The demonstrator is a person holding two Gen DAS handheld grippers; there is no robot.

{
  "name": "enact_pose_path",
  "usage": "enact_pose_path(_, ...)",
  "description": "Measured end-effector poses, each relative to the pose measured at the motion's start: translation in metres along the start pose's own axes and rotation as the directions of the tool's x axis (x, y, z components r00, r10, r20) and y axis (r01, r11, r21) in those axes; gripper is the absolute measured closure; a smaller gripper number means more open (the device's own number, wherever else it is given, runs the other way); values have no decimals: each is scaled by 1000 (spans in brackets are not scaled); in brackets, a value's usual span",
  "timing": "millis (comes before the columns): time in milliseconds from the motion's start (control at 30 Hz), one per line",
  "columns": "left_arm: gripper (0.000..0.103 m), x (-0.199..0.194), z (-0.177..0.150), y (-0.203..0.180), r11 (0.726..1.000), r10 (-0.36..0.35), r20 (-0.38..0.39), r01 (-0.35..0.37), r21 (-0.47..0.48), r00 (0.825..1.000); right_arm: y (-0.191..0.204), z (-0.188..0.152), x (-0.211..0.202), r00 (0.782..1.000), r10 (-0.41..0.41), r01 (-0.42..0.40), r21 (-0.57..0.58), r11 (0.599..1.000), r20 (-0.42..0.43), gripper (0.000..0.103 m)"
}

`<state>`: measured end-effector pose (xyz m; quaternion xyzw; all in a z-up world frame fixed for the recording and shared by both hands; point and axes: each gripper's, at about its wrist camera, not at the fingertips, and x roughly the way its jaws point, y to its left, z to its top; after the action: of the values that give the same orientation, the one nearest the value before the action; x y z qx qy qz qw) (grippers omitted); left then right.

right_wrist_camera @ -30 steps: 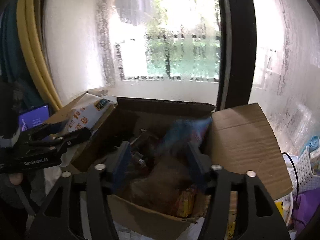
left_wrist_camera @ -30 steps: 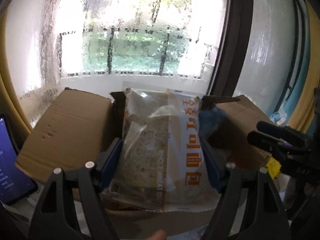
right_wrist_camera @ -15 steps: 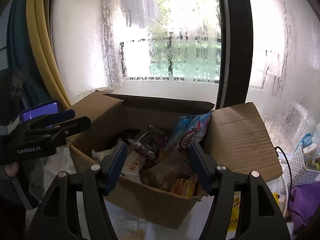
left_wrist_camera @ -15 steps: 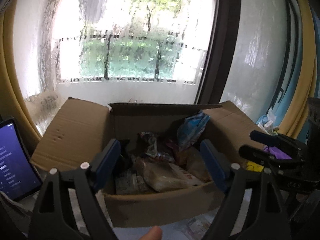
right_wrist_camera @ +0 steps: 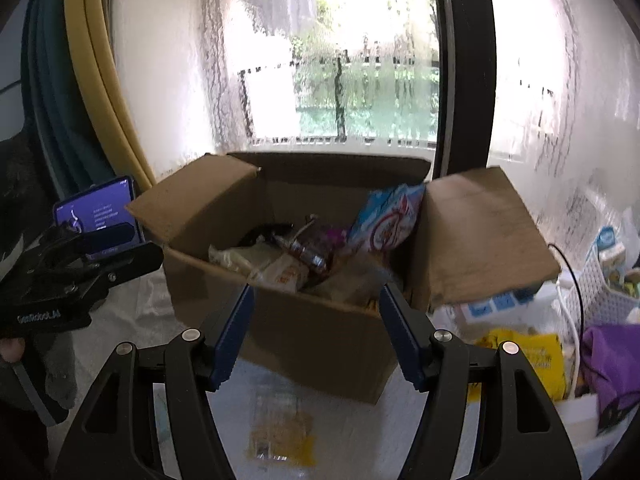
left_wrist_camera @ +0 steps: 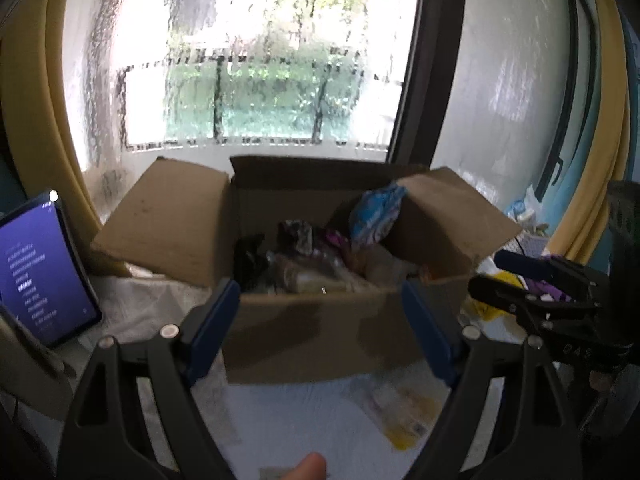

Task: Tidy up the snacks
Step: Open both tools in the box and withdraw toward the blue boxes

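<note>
An open cardboard box (left_wrist_camera: 320,332) (right_wrist_camera: 320,336) stands in front of the window, flaps spread. It holds several snack packets: a blue and white bag (left_wrist_camera: 376,216) (right_wrist_camera: 390,220) upright at the right, a bread packet (left_wrist_camera: 316,276) (right_wrist_camera: 272,268), and dark wrappers (right_wrist_camera: 308,252). My left gripper (left_wrist_camera: 320,332) is open and empty, just in front of the box. My right gripper (right_wrist_camera: 316,328) is open and empty, also in front of the box. Each gripper shows at the side of the other's view.
A phone with a lit purple screen (left_wrist_camera: 36,268) (right_wrist_camera: 100,216) leans at the left. A white basket (right_wrist_camera: 600,284), a yellow packet (right_wrist_camera: 528,356) and a purple cloth (right_wrist_camera: 612,360) lie at the right. A flat yellow packet (right_wrist_camera: 280,432) (left_wrist_camera: 400,412) lies on the white table before the box.
My left gripper let the bread packet go into the box and my right let the blue bag go. Both grippers opened and pulled back from the box.
</note>
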<state>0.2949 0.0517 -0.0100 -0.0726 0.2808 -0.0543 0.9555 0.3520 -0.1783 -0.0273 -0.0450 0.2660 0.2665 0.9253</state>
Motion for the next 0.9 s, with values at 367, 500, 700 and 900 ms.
enact_pose_path(367,19,-13,-39,-7,1000,-5,-66,5,-11,998,6,-35,-5,998,1,0,15,1000,-57,35)
enact_pose_path(500,19,-13,-54,-10,1000,-6,-95,5,-10,995,6,-54,-4,996,3,0,31,1000,-84,35)
enact_pose_path(700,19,-10,-81,-7,999,-10,-147,5,-37,989,1,-76,2,992,5,2,56,998,-128,35)
enact_pose_path(900,19,-7,-110,-2,997,-32,-200,16,-78,979,-1,-95,16,985,15,-2,72,997,-174,35)
